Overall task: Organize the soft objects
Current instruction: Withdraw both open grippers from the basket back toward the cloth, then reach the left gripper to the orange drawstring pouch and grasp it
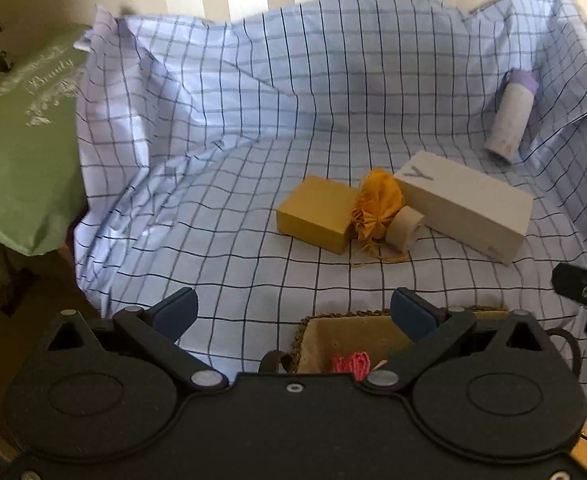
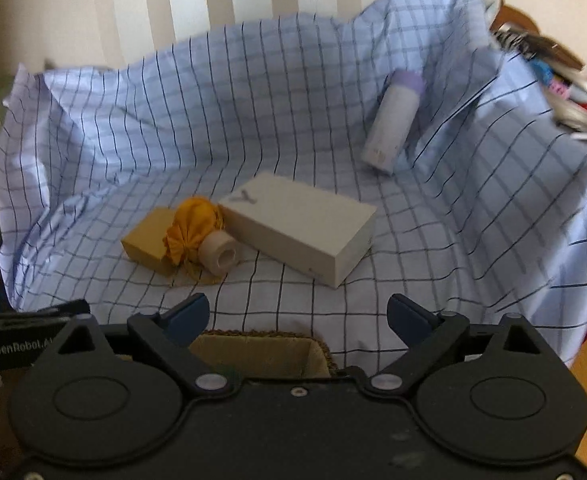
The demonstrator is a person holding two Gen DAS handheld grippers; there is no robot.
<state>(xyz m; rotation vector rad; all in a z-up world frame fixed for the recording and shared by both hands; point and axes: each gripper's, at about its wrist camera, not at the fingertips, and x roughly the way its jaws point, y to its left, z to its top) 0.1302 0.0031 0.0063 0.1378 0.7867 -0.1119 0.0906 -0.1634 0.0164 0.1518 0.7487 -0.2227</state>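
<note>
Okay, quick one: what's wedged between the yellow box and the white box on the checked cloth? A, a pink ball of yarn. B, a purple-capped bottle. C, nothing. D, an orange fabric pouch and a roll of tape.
D: the orange fabric pouch and the roll of tape sit between the yellow box and the white box.

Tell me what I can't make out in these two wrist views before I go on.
- Woven basket: both views, interior mostly hidden by the gripper body.
- Pink item: left view, too cut off to identify.
- White box marking: blurred in both.
- Clutter: right view edge, blurred.
- Bottle label: too small.
</note>
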